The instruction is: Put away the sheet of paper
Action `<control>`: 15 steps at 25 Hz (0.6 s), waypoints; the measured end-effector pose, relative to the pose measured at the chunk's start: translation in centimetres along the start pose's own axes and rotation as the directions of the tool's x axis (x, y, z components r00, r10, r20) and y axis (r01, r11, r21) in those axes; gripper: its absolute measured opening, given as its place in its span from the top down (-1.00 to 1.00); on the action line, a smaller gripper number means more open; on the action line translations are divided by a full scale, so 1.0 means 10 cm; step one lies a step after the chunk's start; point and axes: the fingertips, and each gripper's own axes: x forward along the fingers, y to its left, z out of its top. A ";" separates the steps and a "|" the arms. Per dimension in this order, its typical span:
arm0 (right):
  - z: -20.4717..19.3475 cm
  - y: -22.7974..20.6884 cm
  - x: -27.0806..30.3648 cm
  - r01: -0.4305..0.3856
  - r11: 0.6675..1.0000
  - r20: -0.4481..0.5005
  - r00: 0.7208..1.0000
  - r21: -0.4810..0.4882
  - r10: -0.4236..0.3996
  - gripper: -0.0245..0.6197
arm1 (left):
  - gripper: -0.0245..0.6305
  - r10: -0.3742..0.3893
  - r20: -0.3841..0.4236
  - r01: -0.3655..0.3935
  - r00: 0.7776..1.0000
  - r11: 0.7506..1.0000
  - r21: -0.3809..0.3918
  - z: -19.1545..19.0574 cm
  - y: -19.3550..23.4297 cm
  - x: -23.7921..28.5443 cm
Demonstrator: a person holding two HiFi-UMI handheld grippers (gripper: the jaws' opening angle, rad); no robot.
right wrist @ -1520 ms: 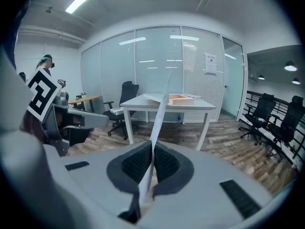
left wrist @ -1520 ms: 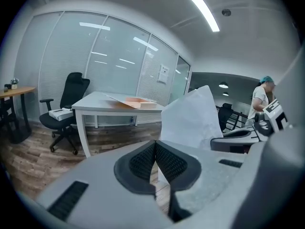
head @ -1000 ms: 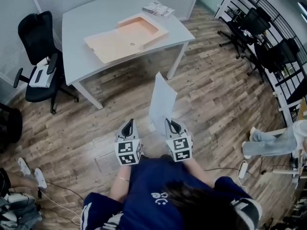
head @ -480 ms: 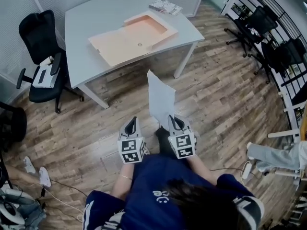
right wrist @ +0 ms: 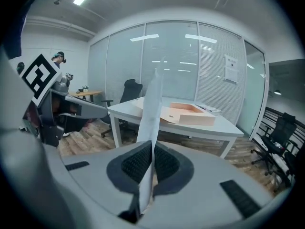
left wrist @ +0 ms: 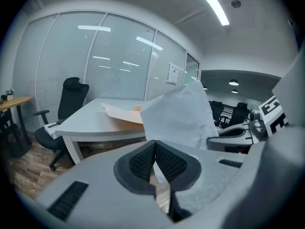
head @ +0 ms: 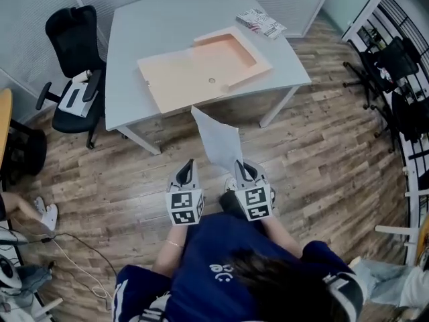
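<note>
A white sheet of paper (head: 218,139) stands up from my right gripper (head: 238,166), whose jaws are shut on its lower edge; the right gripper view shows the sheet of paper (right wrist: 150,113) edge-on between the pads. My left gripper (head: 187,168) is shut with nothing in it, just left of the sheet, and its own view has the paper (left wrist: 178,116) beyond its closed jaws. An open peach-coloured box file (head: 204,66) lies on the grey table (head: 141,39) ahead. In the right gripper view the box file (right wrist: 188,113) sits beyond the sheet.
A black office chair (head: 70,45) with papers on its seat stands left of the table. A booklet (head: 260,21) lies at the table's far right corner. More chairs (head: 395,62) stand at the right. Cables and a person's foot (head: 47,217) are on the wood floor at the left.
The table and box file have come nearer and shifted right in the head view. The sheet, still in the right gripper, now reaches the table's near edge.
</note>
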 end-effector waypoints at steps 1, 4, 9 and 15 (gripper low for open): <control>0.03 -0.08 0.06 -0.016 1.000 0.004 1.000 -0.007 0.016 0.90 | 0.92 0.009 0.002 -0.009 1.000 1.000 -0.001 0.05 -0.03 0.09; 0.14 -0.30 0.22 -0.063 0.998 0.025 0.998 -0.020 0.064 0.90 | 0.92 0.034 -0.002 -0.034 0.999 0.999 0.003 0.17 -0.14 0.36; 0.30 -0.68 0.40 -0.118 0.991 0.063 0.991 -0.061 0.122 0.90 | 0.92 0.085 0.000 -0.085 0.996 0.996 0.001 0.33 -0.29 0.74; 0.40 -1.02 0.50 -0.169 0.981 0.085 0.981 -0.093 0.176 0.90 | 0.92 0.137 0.024 -0.137 0.990 0.991 -0.004 0.51 -0.38 1.01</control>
